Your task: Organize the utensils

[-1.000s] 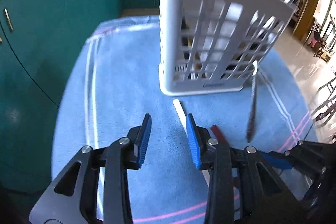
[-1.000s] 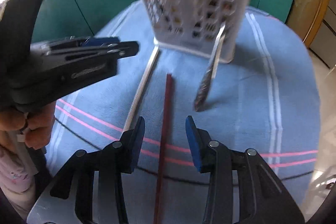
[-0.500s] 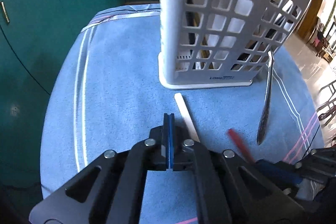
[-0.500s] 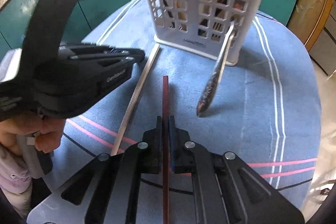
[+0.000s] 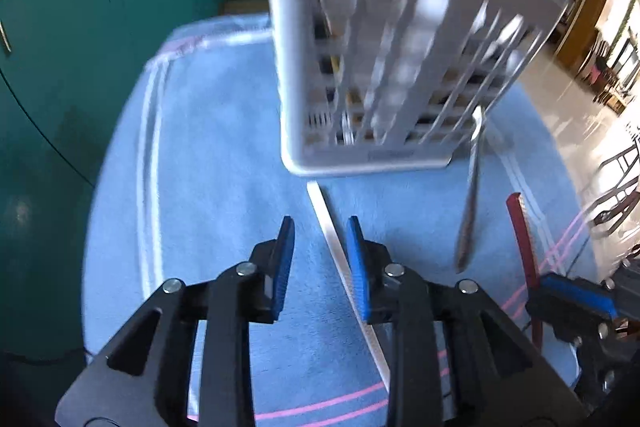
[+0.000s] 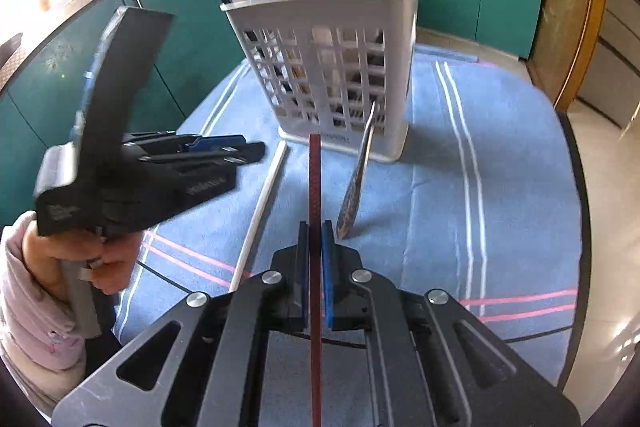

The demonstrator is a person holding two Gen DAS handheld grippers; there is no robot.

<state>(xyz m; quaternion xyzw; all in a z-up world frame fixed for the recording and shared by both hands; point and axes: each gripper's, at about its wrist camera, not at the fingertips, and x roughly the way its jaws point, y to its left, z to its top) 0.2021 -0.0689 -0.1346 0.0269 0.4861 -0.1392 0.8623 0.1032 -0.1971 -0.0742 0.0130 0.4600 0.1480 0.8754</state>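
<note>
My right gripper (image 6: 315,241) has lifted, jaws clamped on the red chopstick (image 6: 314,171). Its long axis points straight ahead at the basket (image 6: 336,67). My left gripper (image 5: 320,259) has just reopened, holding nothing.

No legible text is found. A small label is seen on the base of the white plastic lattice utensil basket (image 6: 332,75), and white lettering on the black left hand-held gripper (image 6: 248,149), both too blurred to be read.
</note>
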